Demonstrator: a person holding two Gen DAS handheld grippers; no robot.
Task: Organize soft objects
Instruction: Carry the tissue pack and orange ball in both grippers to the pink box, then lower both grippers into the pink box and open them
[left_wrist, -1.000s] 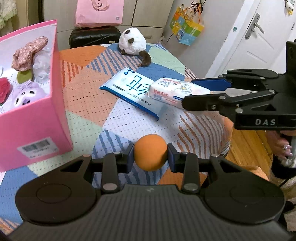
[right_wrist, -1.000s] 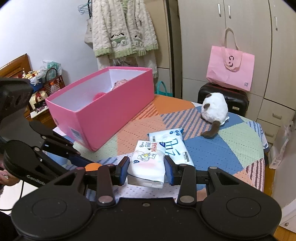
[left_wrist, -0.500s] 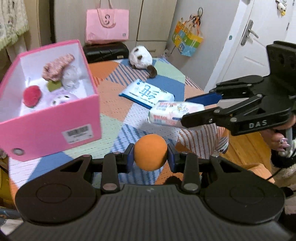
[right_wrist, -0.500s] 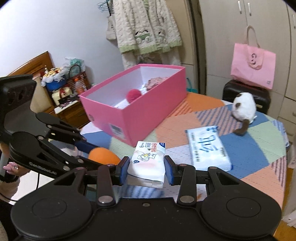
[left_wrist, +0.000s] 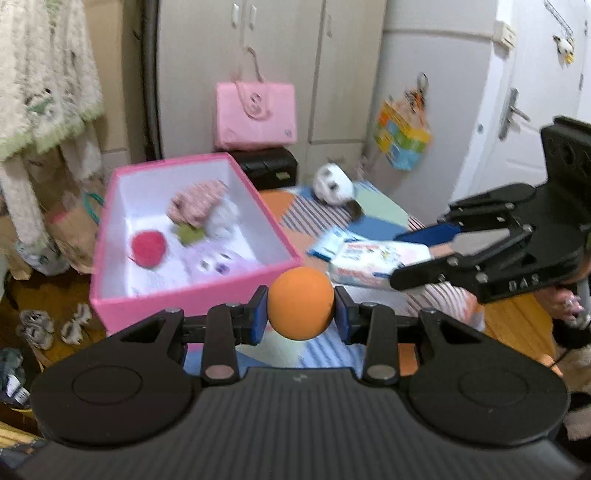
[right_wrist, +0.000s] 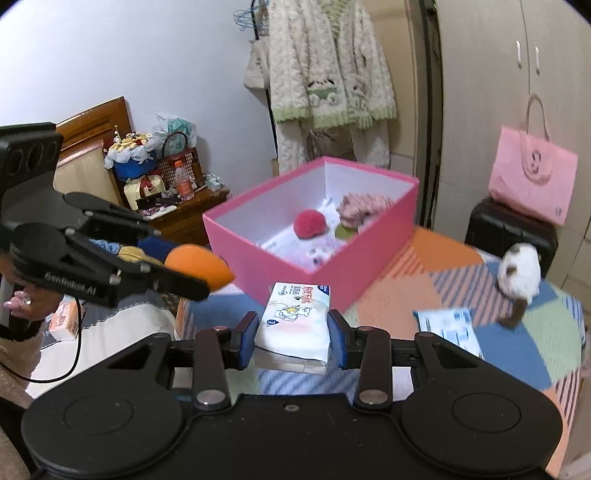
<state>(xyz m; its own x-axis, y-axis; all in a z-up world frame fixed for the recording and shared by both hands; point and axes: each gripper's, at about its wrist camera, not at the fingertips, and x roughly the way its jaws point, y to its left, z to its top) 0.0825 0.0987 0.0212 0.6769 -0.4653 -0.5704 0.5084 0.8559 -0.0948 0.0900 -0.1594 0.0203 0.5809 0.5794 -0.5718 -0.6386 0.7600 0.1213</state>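
- Left wrist view: the left gripper clamps an orange ball between its pads, held in the air just before the near wall of the pink box.
- The box already holds a red pompom, a pink patterned cloth and pale soft toys, so part of the sorting looks done.
- The right gripper reaches in from the right, tilted down, carrying a tissue pack.
- A plush toy and a blue-printed pack lie on the patchwork table, left to sort.
- Right wrist view: the right gripper grips the tissue pack by its sides, above the table edge near the box.
- The left gripper comes in from the left with the ball, angled down towards the box; neither item is inside yet.
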